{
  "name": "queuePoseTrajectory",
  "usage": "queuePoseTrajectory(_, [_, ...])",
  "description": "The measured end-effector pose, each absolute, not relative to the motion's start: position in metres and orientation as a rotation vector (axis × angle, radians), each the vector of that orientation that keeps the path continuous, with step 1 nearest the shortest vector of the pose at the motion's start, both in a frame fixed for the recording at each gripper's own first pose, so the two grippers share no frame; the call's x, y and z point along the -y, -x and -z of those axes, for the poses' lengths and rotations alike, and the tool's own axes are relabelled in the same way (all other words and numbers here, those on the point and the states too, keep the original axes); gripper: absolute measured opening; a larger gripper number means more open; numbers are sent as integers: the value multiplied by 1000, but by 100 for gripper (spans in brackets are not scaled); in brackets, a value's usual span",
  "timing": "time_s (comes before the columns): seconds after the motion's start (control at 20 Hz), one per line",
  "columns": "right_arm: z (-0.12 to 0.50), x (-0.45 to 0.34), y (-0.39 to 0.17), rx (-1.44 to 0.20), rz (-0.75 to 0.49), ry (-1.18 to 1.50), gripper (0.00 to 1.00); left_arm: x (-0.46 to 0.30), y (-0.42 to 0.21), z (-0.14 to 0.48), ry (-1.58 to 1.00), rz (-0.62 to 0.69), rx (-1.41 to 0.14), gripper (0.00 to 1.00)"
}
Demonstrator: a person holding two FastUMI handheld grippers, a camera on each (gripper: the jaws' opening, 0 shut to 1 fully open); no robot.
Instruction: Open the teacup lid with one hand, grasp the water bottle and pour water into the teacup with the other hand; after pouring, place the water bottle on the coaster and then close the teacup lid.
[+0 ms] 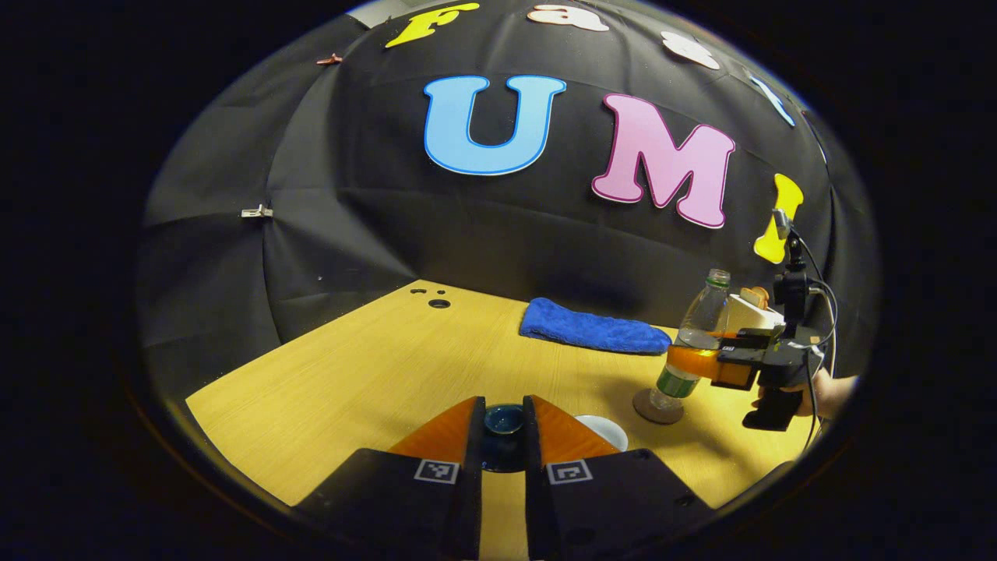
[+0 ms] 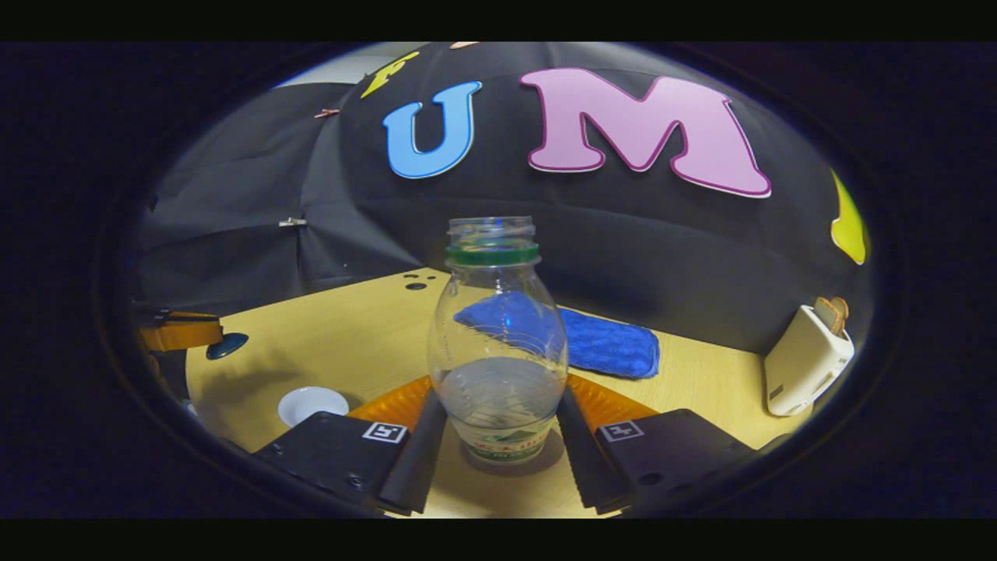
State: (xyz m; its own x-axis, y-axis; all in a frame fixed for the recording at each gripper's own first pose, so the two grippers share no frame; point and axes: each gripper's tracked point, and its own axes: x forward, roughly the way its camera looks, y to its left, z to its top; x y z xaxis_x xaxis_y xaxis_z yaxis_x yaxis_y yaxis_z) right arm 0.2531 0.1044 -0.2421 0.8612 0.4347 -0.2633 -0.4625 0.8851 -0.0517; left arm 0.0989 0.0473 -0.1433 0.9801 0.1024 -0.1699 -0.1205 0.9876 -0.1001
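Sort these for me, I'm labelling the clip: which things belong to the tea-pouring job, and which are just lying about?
Job: teacup lid, teacup, water bottle, coaster.
Lying about: blue towel, white toaster.

Pale wood-grain table (image 1: 374,366), smooth with a soft sheen, across the lower frame. At centre of the right gripper view, the water bottle (image 2: 498,343) is clear, glossy plastic with a ribbed body. Behind it, the blue towel (image 2: 600,343) looks fluffy, matt cloth. Lower left, the teacup (image 2: 311,403) gleams white and glazed. The 2 fingers (image 1: 444,432) look smooth, satiny orange.
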Motion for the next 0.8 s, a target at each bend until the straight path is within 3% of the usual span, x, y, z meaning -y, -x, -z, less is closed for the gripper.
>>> queuePoseTrajectory(0.15, [253, -97, -264, -257, -433, 70, 70, -44, -102, 146, 111, -110, -171, 27])
queuePoseTrajectory(0.2, [256, -94, -264, -259, -427, 53, 74, -43, -103, 145, 109, -109, -171, 27])
queuePoseTrajectory(0.75, [267, -87, -261, -273, -387, 49, 80, -24, -116, 139, 79, -68, -165, 27])
queuePoseTrajectory(0.8, [266, -88, -260, -276, -390, 45, 82, -22, -117, 137, 72, -62, -165, 23])
